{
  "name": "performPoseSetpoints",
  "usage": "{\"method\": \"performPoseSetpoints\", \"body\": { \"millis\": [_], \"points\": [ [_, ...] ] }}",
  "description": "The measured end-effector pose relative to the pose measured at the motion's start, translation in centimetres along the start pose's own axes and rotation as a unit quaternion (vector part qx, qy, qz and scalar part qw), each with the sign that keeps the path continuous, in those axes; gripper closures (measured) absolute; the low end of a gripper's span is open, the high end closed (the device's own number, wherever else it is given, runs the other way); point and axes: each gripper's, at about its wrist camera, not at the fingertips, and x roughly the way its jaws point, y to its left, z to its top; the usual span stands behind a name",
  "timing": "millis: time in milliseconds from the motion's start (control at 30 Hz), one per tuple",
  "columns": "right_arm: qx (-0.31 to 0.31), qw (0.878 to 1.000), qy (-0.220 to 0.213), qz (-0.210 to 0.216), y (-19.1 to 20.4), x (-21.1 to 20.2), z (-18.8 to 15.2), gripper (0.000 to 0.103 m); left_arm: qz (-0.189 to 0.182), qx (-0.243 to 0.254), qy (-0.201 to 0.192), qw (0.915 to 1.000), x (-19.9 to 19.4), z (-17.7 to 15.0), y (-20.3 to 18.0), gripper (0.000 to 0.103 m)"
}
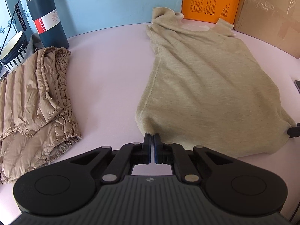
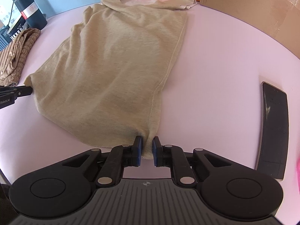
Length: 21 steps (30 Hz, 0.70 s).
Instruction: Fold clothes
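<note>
Ribbed grey housing and black linkage arms fill the near edge of both wrist views, each ending in a pair of blue-padded fingers. At the left gripper the jaws are nearly together, their tips right at the near left corner of the hem of a beige T-shirt; whether cloth is pinched between them I cannot tell, though the hem looks drawn toward them. At the right gripper the jaws are clamped on a bunched fold of the same hem at the opposite corner, soft knit fabric filling the gap between the pads. Both tools point along the shirt toward its collar, held low over the table and level with each other, the left one's black tip showing at the shirt's far corner in the right wrist view. The shirt lies spread lengthwise on a smooth pale pink table, lightly rippled, with stitched side seams, short sleeves and the neckline at the far end. To its left sits a crumpled, shiny tan garment with gathered elastic edging. Behind that stands a dark cylindrical flask with a red and white label, beside a striped bowl. An orange box and a cardboard box line the back, and a flat dark phone lies to the right.
</note>
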Motion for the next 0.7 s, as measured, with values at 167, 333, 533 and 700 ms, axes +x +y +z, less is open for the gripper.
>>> {"method": "performPoseSetpoints", "body": {
  "millis": [167, 333, 533, 700],
  "points": [
    [-0.003, 1.000, -0.003, 0.001, 0.24, -0.14, -0.19, 0.093, 0.003, -0.004, -0.008, 1.0000, -0.53, 0.06, 0.15, 0.100],
    [-0.005, 1.000, -0.004, -0.004, 0.46, -0.36, -0.33, 0.093, 0.006, -0.007, -0.004, 0.9999, -0.44, -0.04, 0.27, 0.100],
    [-0.030, 0.999, 0.000, -0.028, 0.87, -0.18, -0.24, 0.093, 0.006, -0.006, -0.003, 1.0000, -0.40, -0.16, 0.21, 0.100],
    [-0.033, 0.999, 0.002, -0.033, 0.82, -0.12, -0.20, 0.093, 0.007, -0.006, -0.002, 1.0000, -0.44, -0.21, 0.25, 0.100]
  ]
}}
